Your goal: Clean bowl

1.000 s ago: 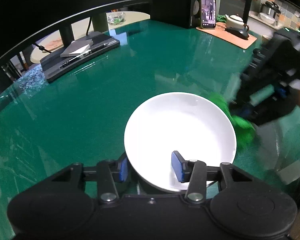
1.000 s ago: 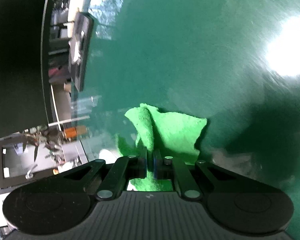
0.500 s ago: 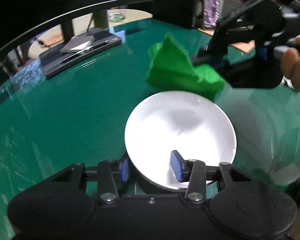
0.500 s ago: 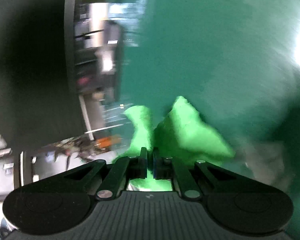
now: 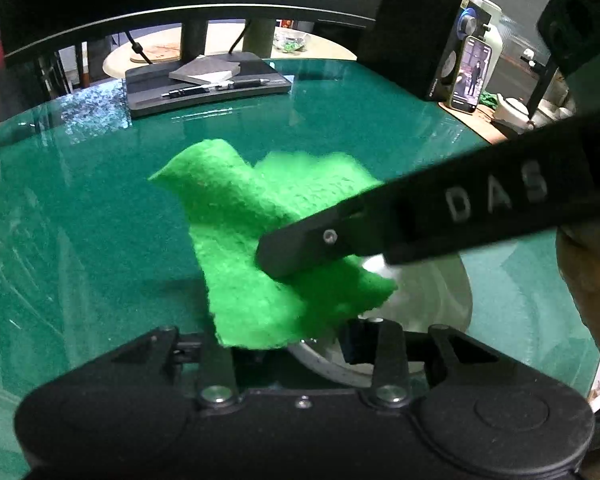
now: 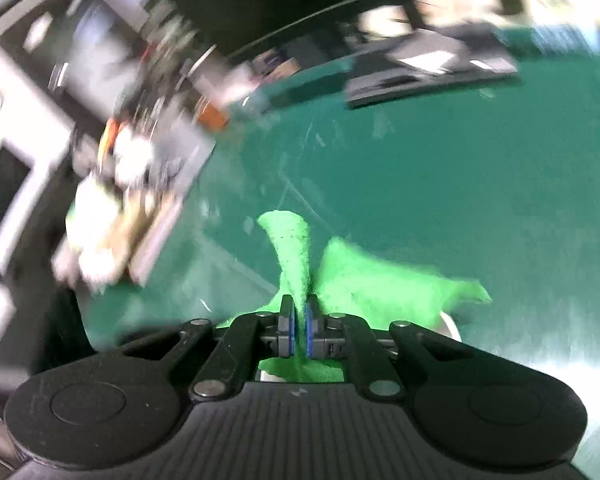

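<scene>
The left gripper (image 5: 288, 350), jaws just closing, clasps the near rim of the round white ceramic bowl (image 5: 432, 296) on the glossy green table (image 5: 80, 220). Above the bowl, the right gripper (image 6: 299, 330) pinches a bright green fuzzy cloth (image 5: 256, 240).

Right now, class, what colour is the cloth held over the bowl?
Bright green cloth, clearest in the left wrist view.

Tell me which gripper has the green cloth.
The right gripper, shut on the green cloth over the white bowl. The left gripper instead straddles the bowl's near rim; its jaws have just been closing.
</scene>
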`<state>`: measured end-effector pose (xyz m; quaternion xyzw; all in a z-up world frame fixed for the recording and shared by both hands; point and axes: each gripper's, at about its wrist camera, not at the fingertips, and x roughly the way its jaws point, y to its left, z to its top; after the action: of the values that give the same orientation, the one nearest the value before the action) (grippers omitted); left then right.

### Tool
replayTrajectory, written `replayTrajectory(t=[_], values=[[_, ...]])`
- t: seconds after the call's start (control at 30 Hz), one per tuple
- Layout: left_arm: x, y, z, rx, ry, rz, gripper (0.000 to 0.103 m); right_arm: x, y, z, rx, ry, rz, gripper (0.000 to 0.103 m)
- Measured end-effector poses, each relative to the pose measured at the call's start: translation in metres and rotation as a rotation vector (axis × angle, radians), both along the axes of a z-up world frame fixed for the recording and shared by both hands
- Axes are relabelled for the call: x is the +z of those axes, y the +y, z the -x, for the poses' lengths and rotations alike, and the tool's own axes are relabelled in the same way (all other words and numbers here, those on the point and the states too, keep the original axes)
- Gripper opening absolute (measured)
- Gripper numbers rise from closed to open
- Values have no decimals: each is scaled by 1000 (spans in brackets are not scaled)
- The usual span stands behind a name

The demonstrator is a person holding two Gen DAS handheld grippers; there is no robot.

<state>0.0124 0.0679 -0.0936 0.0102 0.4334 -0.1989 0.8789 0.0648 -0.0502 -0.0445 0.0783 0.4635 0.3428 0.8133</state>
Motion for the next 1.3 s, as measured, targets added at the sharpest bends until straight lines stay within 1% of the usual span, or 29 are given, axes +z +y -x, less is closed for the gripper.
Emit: replayTrajectory(t=[0.03,0.1,0.17,0.27,0.33,0.37,0.4,0.43,0.47,0.5,0.53,0.6,0.63,0.67,0.73,0.77,0.83,0.87,0.93,0.97,1.0,1.1,1.23,1.3], values=[[0,0,0,2,-2,-1,34,1,2,1,2,-10,9,7],[0,-1,0,4,-4,-2,34,4,2,3,-15,-75,72,7],[0,-2,0,6,-4,-3,34,1,-1,-1,-42,-110,116,7],[0,-3,0,4,-8,-11,34,2,-12,0,-78,-102,102,7],[0,-3,0,3,-8,-12,34,8,-13,6,-79,-136,66,7],[0,-3,1,1,-9,-13,34,12,-14,6,-79,-126,-4,7],[0,-3,1,0,-9,-14,34,13,-18,2,-103,-64,-103,7],[0,-3,1,-2,-10,-15,34,12,-20,-1,-119,-35,-143,7],[0,-3,1,-2,-11,-15,34,11,-30,-7,-176,58,-267,8],[0,-3,2,-2,-11,-17,34,6,-41,-13,-223,160,-419,8],[0,-3,2,-3,-13,-20,34,2,-47,-16,-246,217,-504,8],[0,-4,1,-5,-14,-23,34,-5,-71,-19,-344,333,-671,7],[0,-4,1,-6,-15,-24,34,-6,-72,-20,-351,331,-652,7],[0,-4,1,-7,-16,-25,34,-3,-77,-21,-359,278,-498,8],[0,-5,1,-9,-18,-28,34,3,-72,-17,-345,159,-280,8],[0,-5,0,-9,-19,-29,34,7,-64,-12,-311,36,-111,8],[0,-6,0,-10,-19,-32,34,10,-55,-3,-262,-99,22,8],[0,-6,0,-12,-20,-34,34,11,-50,0,-223,-150,45,8],[0,-7,-1,-17,-21,-40,34,9,-42,0,-171,-165,52,24],[0,-7,-1,-17,-21,-41,34,8,-38,0,-155,-171,59,40],[0,-7,-2,-20,-22,-43,34,7,-35,0,-139,-178,66,48],[0,-7,-2,-26,-27,-49,35,6,-26,1,-90,-192,50,53],[0,-7,-2,-35,-33,-59,36,8,-10,11,34,-237,92,57],[0,-8,-3,-37,-33,-61,36,10,-2,18,90,-300,149,69]])
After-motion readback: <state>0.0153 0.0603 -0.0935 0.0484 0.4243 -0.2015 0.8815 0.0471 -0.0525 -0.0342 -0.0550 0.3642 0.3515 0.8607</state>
